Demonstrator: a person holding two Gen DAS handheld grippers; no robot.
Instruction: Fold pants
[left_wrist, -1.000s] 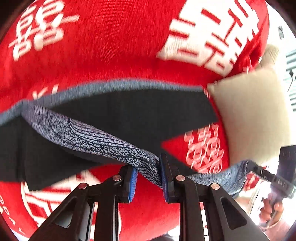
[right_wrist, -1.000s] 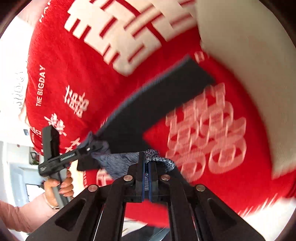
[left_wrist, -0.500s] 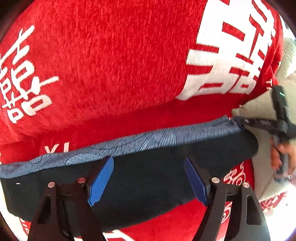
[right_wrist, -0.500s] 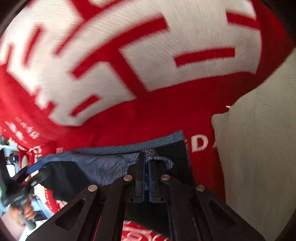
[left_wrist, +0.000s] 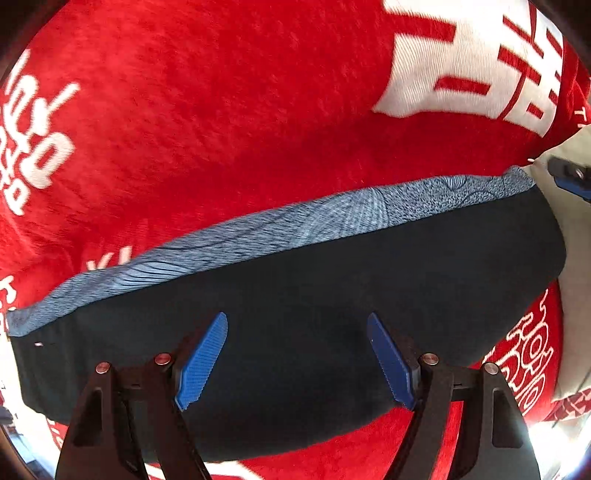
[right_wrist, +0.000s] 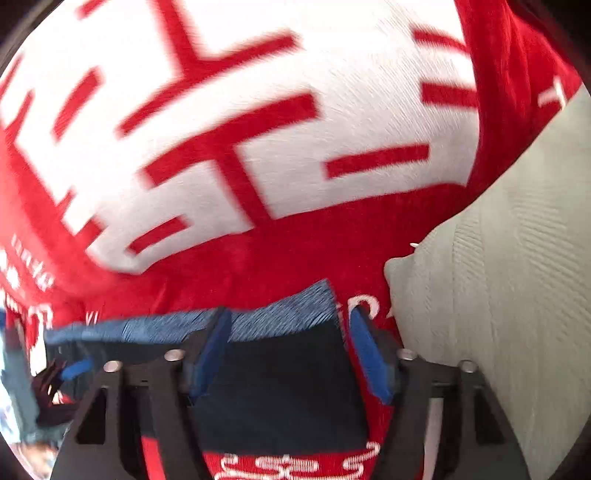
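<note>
The pants (left_wrist: 314, 302) are dark navy with a blue patterned waistband (left_wrist: 295, 225) along the far edge. They lie folded flat on a red blanket (left_wrist: 221, 110). My left gripper (left_wrist: 297, 354) stands open right over the dark cloth, with nothing pinched between its blue pads. In the right wrist view the same pants (right_wrist: 280, 387) lie under my right gripper (right_wrist: 288, 350). Its jaws are opening over the waistband corner (right_wrist: 291, 317), and the pads do not press on the cloth. The right gripper's tip (left_wrist: 570, 177) shows at the right edge of the left wrist view.
The red blanket (right_wrist: 258, 258) carries large white characters (right_wrist: 240, 129). A beige pillow (right_wrist: 509, 295) lies close to the right of the pants. The other gripper (right_wrist: 70, 369) shows blurred at the lower left of the right wrist view.
Both grippers carried the waistband over and laid the pants down folded. The left let go first and opened wide. The right stayed shut on the waistband until just now and has opened.
</note>
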